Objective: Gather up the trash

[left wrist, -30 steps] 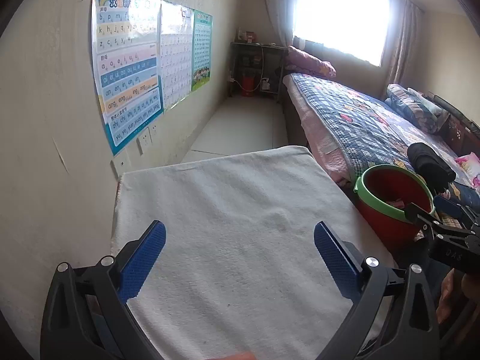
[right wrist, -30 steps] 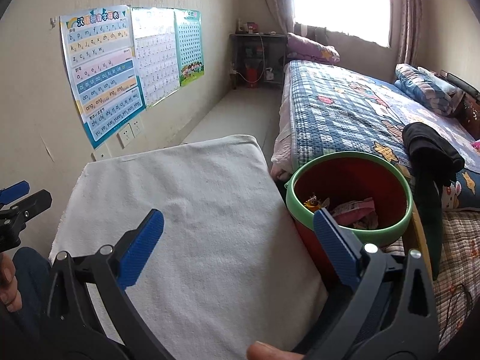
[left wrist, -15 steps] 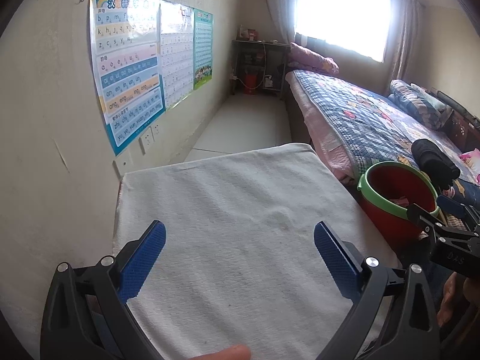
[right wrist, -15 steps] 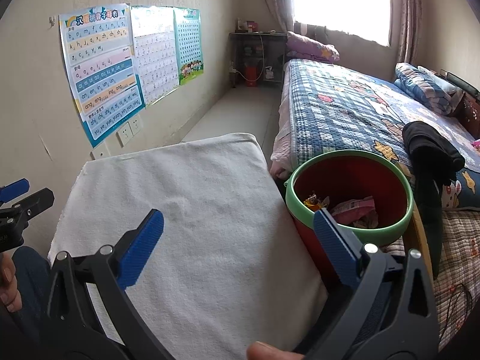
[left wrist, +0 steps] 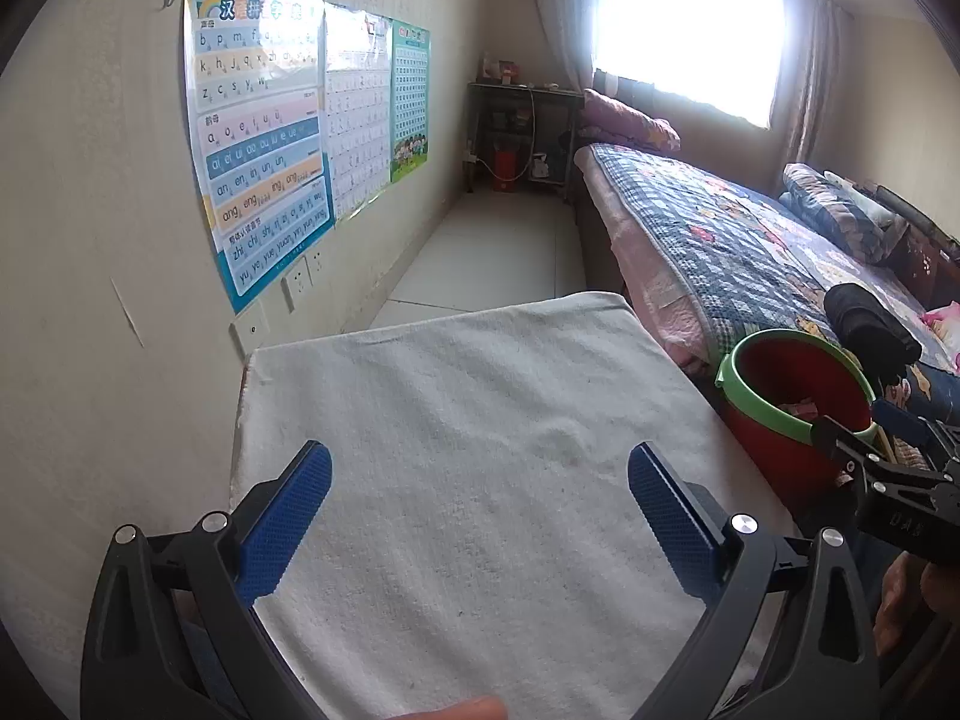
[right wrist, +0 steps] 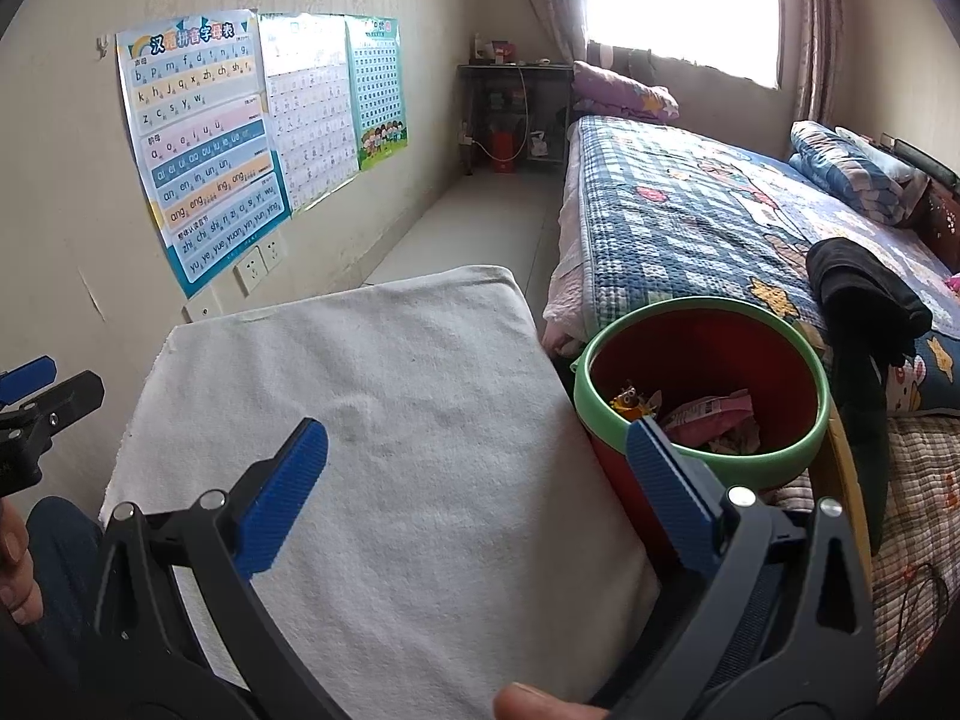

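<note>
A red bin with a green rim stands to the right of a table covered by a white towel. Crumpled wrappers lie in its bottom. The left wrist view shows the same bin at the right edge of the towel. My left gripper hangs open over the bare towel with nothing between its blue pads. Over the towel's right side, by the bin, my right gripper is also open and holds nothing. No loose trash shows on the towel.
A bed with a blue patchwork quilt runs along the right, with a black garment on it near the bin. Posters hang on the left wall. A dark shelf stands at the far end under the window.
Both views have shifted only slightly. The left gripper has drifted a little, so the bin sits a bit further right in its view. Both grippers remain open.
</note>
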`<state>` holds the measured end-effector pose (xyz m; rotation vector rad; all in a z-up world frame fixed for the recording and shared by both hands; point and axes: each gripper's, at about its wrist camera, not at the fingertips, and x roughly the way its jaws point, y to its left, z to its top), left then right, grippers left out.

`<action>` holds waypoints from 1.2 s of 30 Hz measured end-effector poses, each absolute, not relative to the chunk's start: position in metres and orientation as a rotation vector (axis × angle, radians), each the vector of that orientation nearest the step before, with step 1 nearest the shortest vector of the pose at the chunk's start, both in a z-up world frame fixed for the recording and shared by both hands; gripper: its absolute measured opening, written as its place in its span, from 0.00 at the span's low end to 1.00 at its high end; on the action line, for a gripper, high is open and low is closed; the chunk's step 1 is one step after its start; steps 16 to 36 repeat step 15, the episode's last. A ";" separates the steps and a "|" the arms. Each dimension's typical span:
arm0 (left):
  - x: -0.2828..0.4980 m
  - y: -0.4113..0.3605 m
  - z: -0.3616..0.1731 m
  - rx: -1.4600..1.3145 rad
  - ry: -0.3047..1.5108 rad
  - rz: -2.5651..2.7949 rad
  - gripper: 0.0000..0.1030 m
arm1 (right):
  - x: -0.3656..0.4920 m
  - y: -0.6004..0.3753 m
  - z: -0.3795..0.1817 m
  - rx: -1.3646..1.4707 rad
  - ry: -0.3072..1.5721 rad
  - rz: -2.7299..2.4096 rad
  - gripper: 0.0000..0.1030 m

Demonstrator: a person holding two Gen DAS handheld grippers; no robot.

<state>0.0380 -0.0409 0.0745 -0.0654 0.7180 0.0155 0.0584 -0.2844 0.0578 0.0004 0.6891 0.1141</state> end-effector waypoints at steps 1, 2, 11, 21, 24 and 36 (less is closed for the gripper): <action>0.038 -0.040 0.075 -0.069 0.719 0.015 0.92 | 0.058 -0.285 0.058 0.001 0.689 0.115 0.95; 0.039 -0.040 0.075 -0.074 0.721 0.013 0.92 | 0.058 -0.285 0.058 0.001 0.689 0.115 0.95; 0.035 -0.035 0.079 -0.093 0.707 0.027 0.92 | 0.057 -0.284 0.058 0.000 0.691 0.117 0.95; 0.034 -0.033 0.080 -0.097 0.700 0.038 0.92 | 0.056 -0.283 0.059 -0.004 0.688 0.124 0.95; 0.034 -0.033 0.080 -0.097 0.700 0.038 0.92 | 0.056 -0.283 0.059 -0.004 0.688 0.124 0.95; 0.034 -0.033 0.080 -0.097 0.700 0.038 0.92 | 0.056 -0.283 0.059 -0.004 0.688 0.124 0.95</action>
